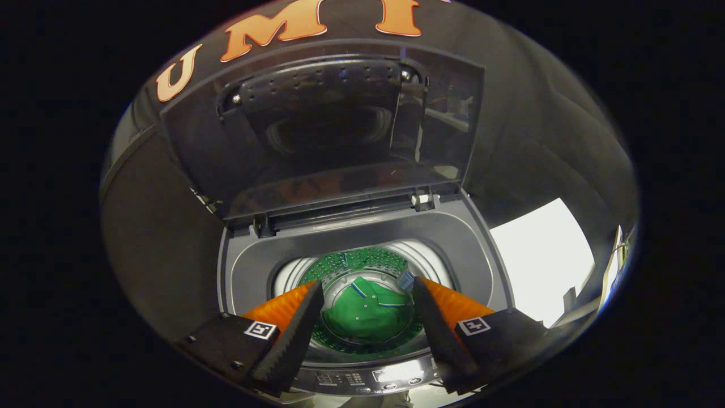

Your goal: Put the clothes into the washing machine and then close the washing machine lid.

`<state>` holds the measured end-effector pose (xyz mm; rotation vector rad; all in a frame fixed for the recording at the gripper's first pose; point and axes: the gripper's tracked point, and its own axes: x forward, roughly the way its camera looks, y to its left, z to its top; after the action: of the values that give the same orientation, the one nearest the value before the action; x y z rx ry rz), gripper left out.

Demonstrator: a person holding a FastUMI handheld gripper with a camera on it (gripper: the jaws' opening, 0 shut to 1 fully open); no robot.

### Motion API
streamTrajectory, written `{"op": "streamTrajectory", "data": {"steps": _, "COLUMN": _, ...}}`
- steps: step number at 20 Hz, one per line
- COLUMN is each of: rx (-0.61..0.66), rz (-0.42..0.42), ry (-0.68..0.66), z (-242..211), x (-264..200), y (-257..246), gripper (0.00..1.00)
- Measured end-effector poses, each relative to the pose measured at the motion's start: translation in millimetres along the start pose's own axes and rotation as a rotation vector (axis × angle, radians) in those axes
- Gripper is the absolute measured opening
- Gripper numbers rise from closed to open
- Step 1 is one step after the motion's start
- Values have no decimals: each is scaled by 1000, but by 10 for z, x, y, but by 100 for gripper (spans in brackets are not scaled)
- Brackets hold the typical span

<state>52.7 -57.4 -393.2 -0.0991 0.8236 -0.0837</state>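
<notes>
The green garment (pixel 368 314) lies in the drum (pixel 362 266) at lower centre, so loading looks complete. The lid (pixel 323 130) stands raised in the upper half, left open for access. I hold the gripper (pixel 368 300) above the opening, fingers spread wide, apparently gripping nothing.

White floor patch (pixel 541 266) beside machine.

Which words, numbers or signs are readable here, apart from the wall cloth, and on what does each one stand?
Control panel of the washing machine: printing too small and blurred to read.
Square coded markers on both open gripper fingers: patterns, no words.
Green garment in the drum: none legible.
</notes>
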Motion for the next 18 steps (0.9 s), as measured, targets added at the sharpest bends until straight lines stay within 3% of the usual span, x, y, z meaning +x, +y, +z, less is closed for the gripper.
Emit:
{"op": "streamTrajectory", "data": {"steps": 8, "rx": 20, "rz": 18, "ry": -115, "z": 550, "x": -583, "y": -49, "gripper": 100}}
{"op": "streamTrajectory", "data": {"steps": 18, "rx": 13, "rz": 57, "ry": -303, "z": 1694, "x": -1062, "y": 42, "gripper": 100}}
